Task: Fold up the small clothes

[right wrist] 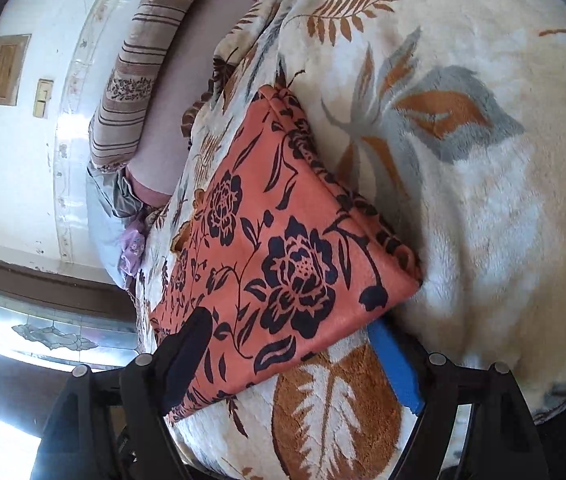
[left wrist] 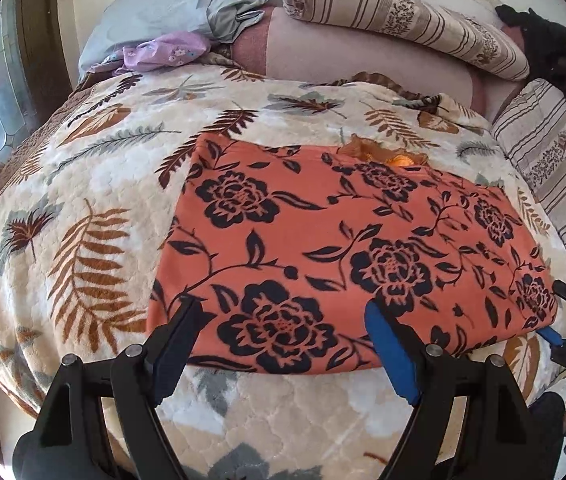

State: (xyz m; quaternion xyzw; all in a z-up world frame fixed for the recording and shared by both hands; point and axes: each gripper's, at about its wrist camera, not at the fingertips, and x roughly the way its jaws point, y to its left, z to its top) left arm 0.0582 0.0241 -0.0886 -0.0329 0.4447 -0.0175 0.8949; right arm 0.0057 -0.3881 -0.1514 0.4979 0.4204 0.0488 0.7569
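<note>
**A:** Where are my claws?

**B:** Both spread wide, gripping nothing. Left gripper straddles the near edge of the folded orange floral cloth; right gripper straddles its corner. Cloth lies flat on the leaf-print blanket, striped pillows beyond.

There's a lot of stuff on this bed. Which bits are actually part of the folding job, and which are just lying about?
Part of the job:
- orange floral garment, folded flat on the blanket
- left gripper, open at its near edge
- right gripper, open at its corner

Just lying about:
- leaf-patterned blanket underneath
- striped pillows
- grey pillow
- purple flowered cloth
- black cloth
</note>
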